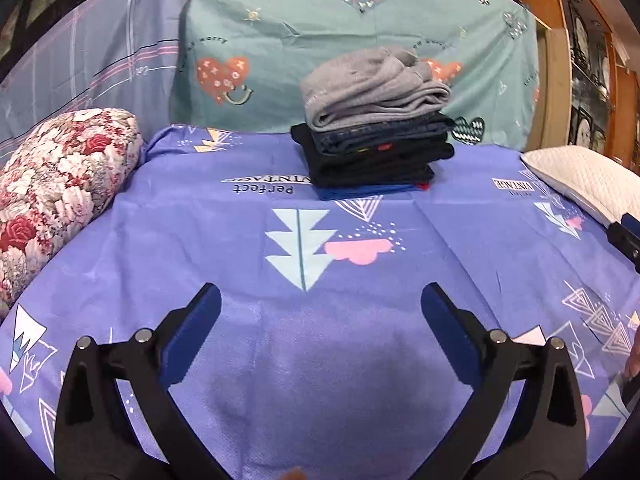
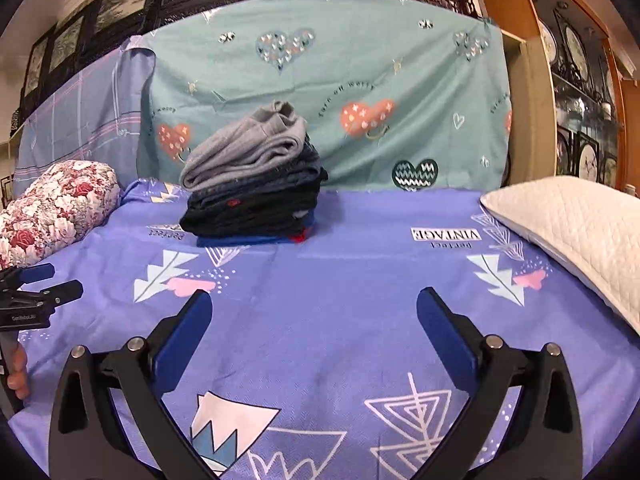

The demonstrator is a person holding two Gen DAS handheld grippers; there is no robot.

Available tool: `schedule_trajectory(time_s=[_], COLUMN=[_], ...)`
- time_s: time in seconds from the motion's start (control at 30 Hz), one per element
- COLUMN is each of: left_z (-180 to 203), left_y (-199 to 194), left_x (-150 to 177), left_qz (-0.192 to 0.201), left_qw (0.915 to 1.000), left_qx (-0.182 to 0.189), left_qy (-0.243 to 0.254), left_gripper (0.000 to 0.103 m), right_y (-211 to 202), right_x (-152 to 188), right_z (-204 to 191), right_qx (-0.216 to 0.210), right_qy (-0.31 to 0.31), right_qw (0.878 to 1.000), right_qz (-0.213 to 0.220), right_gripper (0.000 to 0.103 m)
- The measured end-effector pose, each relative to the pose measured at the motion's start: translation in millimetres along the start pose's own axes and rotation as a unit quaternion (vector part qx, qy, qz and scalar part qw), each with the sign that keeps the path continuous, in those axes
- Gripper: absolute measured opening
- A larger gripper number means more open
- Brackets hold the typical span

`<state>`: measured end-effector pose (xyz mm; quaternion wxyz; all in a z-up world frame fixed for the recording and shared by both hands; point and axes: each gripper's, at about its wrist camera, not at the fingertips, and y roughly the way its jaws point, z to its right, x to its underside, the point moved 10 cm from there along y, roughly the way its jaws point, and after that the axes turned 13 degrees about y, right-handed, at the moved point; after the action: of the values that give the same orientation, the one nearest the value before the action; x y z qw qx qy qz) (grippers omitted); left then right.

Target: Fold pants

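- A floral bolster (image 1: 60,184) lies along the left edge of the purple bedsheet (image 1: 320,360), and a white quilted pillow (image 2: 576,232) lies along its right edge.
- Behind the bed hangs a teal heart-print cloth (image 2: 320,92), with a plaid cloth (image 1: 92,60) beside it on the left.
- The stack of folded pants (image 1: 372,128) sits at the far side of the sheet, near the teal cloth (a grey pair on top, dark pairs under it, a blue one at the bottom).
- Nothing lies between either gripper and the stack.
- The left gripper (image 1: 320,308) hovers over bare sheet, its blue-padded fingers (image 1: 192,332) spread wide apart, holding nothing.
- The right gripper (image 2: 314,312) is likewise spread wide and holds nothing; whether its tips touch the sheet cannot be told.
- In the right wrist view the left gripper shows at the left edge, with the person's fingers on its handle.
- The sheet's middle, between bolster and pillow, is flat, with only a faint crease running across it.
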<state>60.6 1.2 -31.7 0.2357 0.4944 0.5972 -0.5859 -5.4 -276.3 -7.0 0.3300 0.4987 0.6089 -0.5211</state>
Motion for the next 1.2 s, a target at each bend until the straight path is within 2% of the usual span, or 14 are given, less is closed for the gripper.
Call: schedule_trajectory(time_s=[0.1,0.2,0.33,0.5,1.2], left_z=[-4,-7,-15,-14,-5], left_y=[6,6,5,2,2], left_x=[5,7,9,7,5], left_qz=[-0.015,-0.019,-0.020,-0.012,-0.007], left_qw=[0.9998,0.9995,0.9988,0.9987,0.9997], left_qx=[-0.011,-0.022,-0.043,-0.049,-0.025], left_qy=[-0.005,-0.008,-0.013,-0.009,-0.004], left_gripper=[0.101,0.101,0.101,0.101,0.101], right_y=[8,13,14,23,21], right_x=[5,11,15,19,20], right_z=[-1,-2,-6,3,4], right_qx=[-0.017,-0.012,0.002,0.014,0.019], right_qy=[0.005,0.000,-0.021,-0.004,-0.006], right_qw=[1.000,0.999,0.999,0.998,0.998], right_qz=[-0.023,-0.041,-0.043,-0.062,-0.063], right_gripper=[0.102,0.102,0.102,0.102,0.102])
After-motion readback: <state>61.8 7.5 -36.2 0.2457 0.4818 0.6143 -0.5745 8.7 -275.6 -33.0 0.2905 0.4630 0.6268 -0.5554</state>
